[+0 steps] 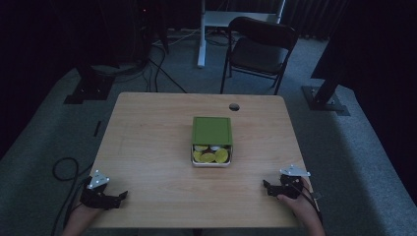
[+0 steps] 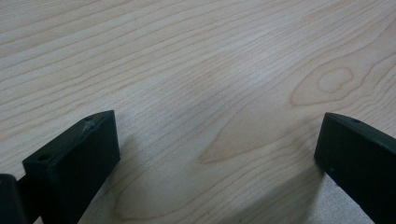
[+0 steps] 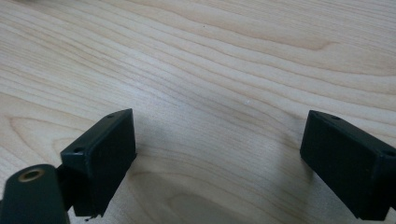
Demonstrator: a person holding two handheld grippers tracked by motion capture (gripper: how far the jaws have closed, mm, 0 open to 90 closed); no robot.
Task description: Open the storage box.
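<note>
A: What is in the high view?
B: A white box (image 1: pixel 211 160) with a green lid (image 1: pixel 212 130), at the table (image 1: pixel 147 142) centre; left gripper (image 1: pixel 119 197) at 7 o'clock, right gripper (image 1: pixel 268 187) at 5.
A: And the gripper views?
B: Both pairs of fingers are spread wide, holding nothing, over bare wood.

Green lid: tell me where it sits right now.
In the high view the green lid lies on the far part of the white box at the middle of the table, leaving the near part open, just nearer than the round hole.
</note>
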